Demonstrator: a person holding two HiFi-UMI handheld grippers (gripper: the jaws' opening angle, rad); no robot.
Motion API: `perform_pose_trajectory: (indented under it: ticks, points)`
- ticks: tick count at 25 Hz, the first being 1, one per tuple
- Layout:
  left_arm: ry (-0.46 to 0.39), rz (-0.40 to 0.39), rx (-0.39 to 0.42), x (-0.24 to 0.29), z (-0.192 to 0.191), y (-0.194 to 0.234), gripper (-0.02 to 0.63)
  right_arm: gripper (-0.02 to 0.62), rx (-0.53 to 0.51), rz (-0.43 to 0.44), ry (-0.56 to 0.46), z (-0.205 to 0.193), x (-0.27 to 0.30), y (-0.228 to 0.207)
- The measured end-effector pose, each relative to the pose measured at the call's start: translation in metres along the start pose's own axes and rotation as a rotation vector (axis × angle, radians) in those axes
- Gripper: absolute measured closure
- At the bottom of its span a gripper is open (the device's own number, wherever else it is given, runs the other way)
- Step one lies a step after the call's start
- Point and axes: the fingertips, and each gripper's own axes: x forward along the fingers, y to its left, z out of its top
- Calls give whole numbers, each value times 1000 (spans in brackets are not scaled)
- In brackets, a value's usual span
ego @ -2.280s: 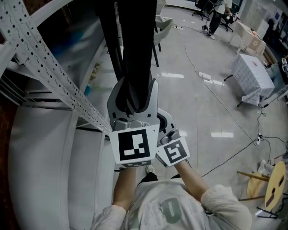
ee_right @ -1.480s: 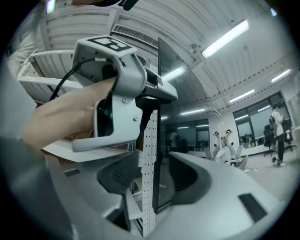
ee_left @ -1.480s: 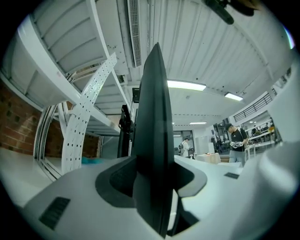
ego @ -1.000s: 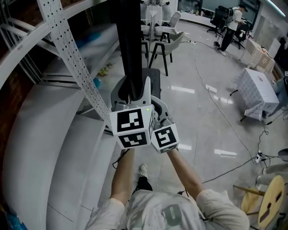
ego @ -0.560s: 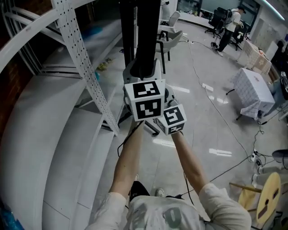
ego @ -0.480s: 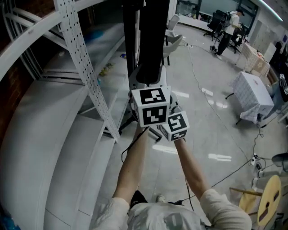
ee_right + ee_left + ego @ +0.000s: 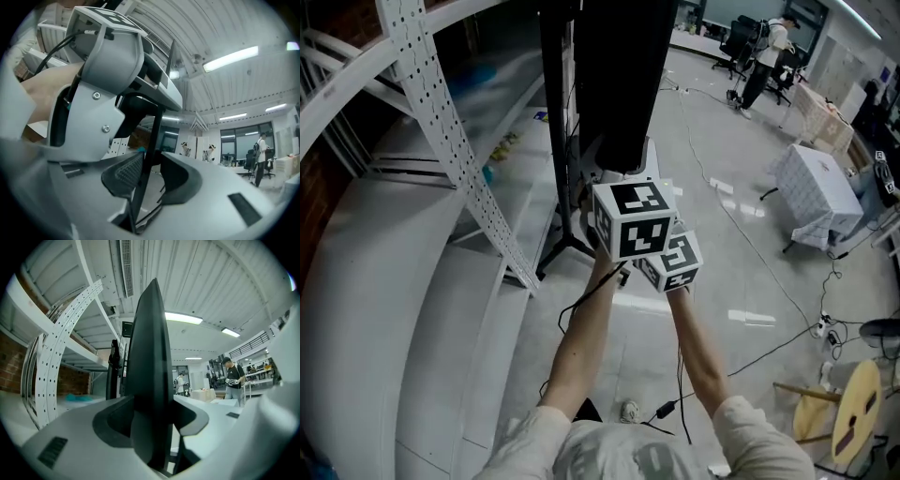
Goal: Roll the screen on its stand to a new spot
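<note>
**A:** so what's just changed here?

**B:** The whole thing has rolled. The screen [image 7: 619,75] is further along the white rack [image 7: 441,122] than it was a couple of seconds back, and the person's arms are stretched out in front instead of tucked in. I'd say the push is well under way but not finished.

**A:** and the grips?

**B:** The left gripper [image 7: 152,420] has just let its jaws spread a bit, but the thick black panel fills the gap and both pads are on it — so it's clamped on the screen. The right gripper [image 7: 150,178] has just closed in and pinches the screen's thin edge. The screen stands upright right in front of the person, beside the rack.

**A:** any brand or label?

**B:** Nope — only black-and-white square patterns on the cubes [image 7: 633,220]. I can't read a logo or lettering anywhere.
</note>
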Motion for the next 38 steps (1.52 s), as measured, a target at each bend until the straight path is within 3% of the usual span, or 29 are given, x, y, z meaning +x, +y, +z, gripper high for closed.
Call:
perform_pose_trajectory:
  ticks: [8, 21, 32, 38]
  points:
    - [-22, 4, -31, -30, 2, -18, 374, 486, 42, 10, -30, 4, -34, 9]
    - [-27, 24, -25, -108, 7, -97, 371, 486, 47, 63, -46, 23, -141, 21]
    - [-73, 7, -49, -228, 14, -100, 373, 486, 21, 82, -117, 49, -219, 111]
    - [-79, -45, -40, -295, 15, -98, 370, 485, 13, 27, -68, 53, -257, 164]
